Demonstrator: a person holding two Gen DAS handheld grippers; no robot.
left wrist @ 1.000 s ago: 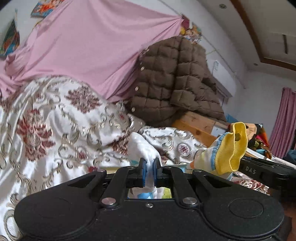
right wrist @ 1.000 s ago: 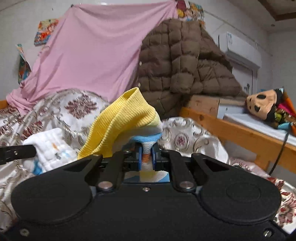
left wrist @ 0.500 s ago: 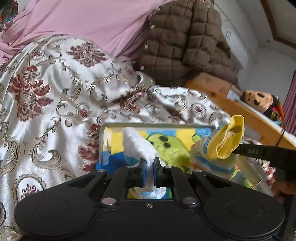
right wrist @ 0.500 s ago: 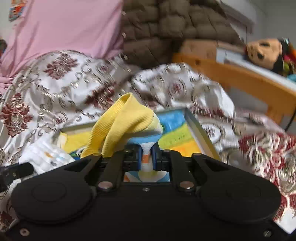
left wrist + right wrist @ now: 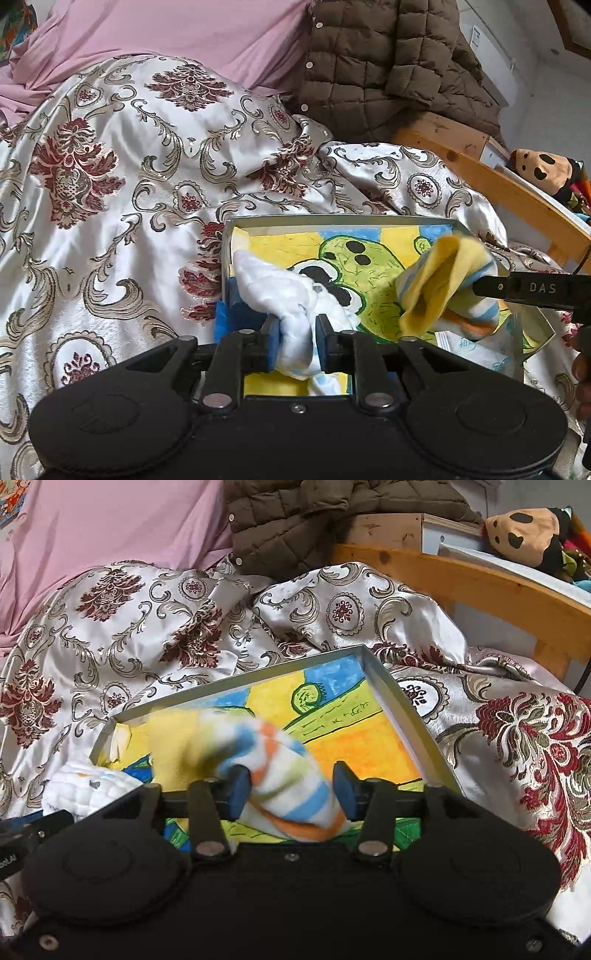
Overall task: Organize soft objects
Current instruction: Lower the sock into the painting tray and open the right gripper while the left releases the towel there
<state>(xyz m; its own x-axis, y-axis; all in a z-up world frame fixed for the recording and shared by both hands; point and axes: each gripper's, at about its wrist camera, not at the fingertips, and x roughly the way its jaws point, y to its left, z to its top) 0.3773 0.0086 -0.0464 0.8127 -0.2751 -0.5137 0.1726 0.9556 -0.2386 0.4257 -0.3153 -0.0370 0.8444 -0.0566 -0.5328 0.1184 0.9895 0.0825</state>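
A shallow box [image 5: 334, 220] with a bright cartoon lining lies on the bed; it also shows in the right wrist view [image 5: 410, 712]. My left gripper [image 5: 297, 343] is shut on a white cloth [image 5: 273, 286] over the box's left part. My right gripper [image 5: 291, 788] has its jaws spread wide, and a striped sock with a yellow cuff [image 5: 273, 771] lies loose between them, blurred, over the box. In the left wrist view the sock [image 5: 439, 288] hangs at the right gripper's tip. The white cloth shows at the left of the right wrist view [image 5: 86, 784].
A white and maroon patterned quilt [image 5: 129, 177] covers the bed around the box. A brown padded jacket [image 5: 388, 62] and pink sheet [image 5: 166, 33] pile at the back. A wooden bed rail [image 5: 480, 579] and a plush toy [image 5: 524, 535] are at the right.
Both grippers have tilted down and come lower over the box. The right gripper's jaws have opened and let the sock go. The left gripper's jaws have parted a little around the white cloth.
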